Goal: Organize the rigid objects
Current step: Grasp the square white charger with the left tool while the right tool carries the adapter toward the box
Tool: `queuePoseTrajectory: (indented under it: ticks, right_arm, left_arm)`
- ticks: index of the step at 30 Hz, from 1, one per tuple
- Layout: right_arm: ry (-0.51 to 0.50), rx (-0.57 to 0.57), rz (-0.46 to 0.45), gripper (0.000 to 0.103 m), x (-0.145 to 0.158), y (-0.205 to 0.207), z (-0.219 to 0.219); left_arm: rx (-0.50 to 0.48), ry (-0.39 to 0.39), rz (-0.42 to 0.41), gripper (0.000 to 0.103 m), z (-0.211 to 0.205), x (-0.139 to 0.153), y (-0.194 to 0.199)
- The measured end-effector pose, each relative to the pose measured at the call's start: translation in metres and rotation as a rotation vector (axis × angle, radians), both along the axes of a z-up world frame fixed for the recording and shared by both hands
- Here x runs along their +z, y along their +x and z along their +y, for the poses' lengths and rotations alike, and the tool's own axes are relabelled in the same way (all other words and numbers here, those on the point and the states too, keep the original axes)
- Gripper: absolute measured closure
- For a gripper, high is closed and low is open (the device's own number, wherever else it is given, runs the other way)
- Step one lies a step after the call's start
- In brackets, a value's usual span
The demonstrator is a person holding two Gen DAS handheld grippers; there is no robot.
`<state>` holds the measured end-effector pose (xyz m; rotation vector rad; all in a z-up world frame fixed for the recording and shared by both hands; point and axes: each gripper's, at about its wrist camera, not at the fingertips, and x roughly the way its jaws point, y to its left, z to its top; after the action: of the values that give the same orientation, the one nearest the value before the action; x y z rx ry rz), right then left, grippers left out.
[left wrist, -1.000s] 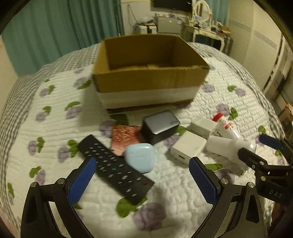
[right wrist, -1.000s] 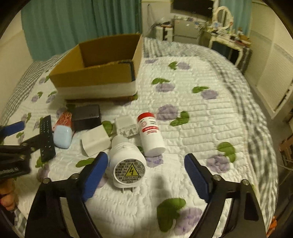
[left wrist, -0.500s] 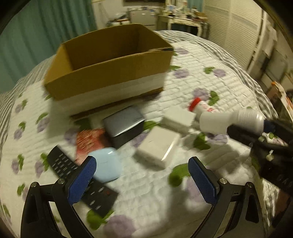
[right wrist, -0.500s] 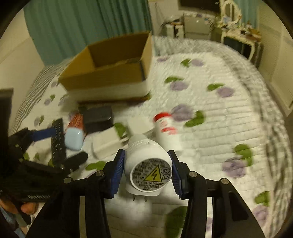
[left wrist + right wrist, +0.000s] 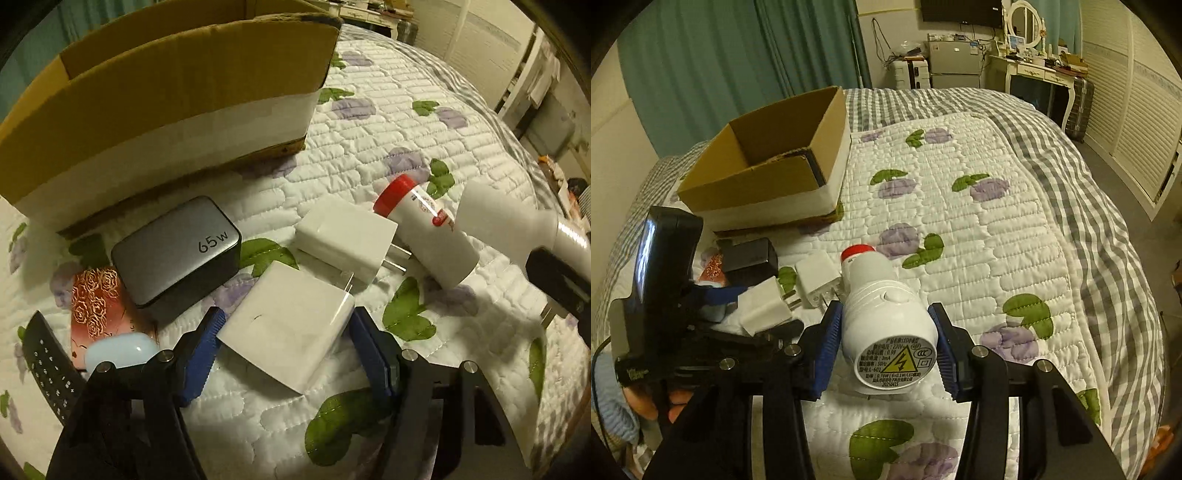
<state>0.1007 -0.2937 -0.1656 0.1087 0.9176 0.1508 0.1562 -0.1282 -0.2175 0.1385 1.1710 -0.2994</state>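
The right gripper [image 5: 884,347] is squeezing a round white plastic night light [image 5: 891,341]. The left gripper [image 5: 284,345] is hugging a square white charger [image 5: 286,328]. The brown cardboard box [image 5: 768,173] is sitting far left, looking bare inside.

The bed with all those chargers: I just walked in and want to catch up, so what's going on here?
A person is tidying small items toward the open cardboard box, one handheld gripper in each hand. The right gripper is shut on a white plug-in night light. The left gripper has its pads on both sides of a flat white charger lying on the quilt. A grey 65W charger, a red-capped bottle and a remote wait there.
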Motion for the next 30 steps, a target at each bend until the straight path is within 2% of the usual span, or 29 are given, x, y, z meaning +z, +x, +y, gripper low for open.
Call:
queuePoseTrajectory:
  ticks: [4,11,16,23,30]
  right_arm:
    - [-0.004,-0.004,-0.001,0.057,0.002,-0.002,0.0]
    - [-0.032,-0.004,-0.025,0.057,0.021,-0.013,0.008]
    - [-0.052,0.004,-0.073,0.057,0.05,-0.026,0.018]
    - [-0.073,0.031,-0.157,0.057,0.098,-0.041,0.04]
    - [-0.112,0.073,-0.244,0.057,0.148,-0.037,0.07]
  left_arm:
    - [-0.01,-0.009,-0.015,0.033,0.003,0.008,-0.009]
    - [0.022,-0.04,-0.074,0.033,0.015,0.044,-0.032]
    - [0.055,-0.062,-0.127,0.033,0.029,0.079,-0.047]
    - [0.091,-0.104,-0.238,0.033,0.049,0.142,-0.062]
    - [0.111,-0.091,-0.358,0.033,0.066,0.202,-0.058]
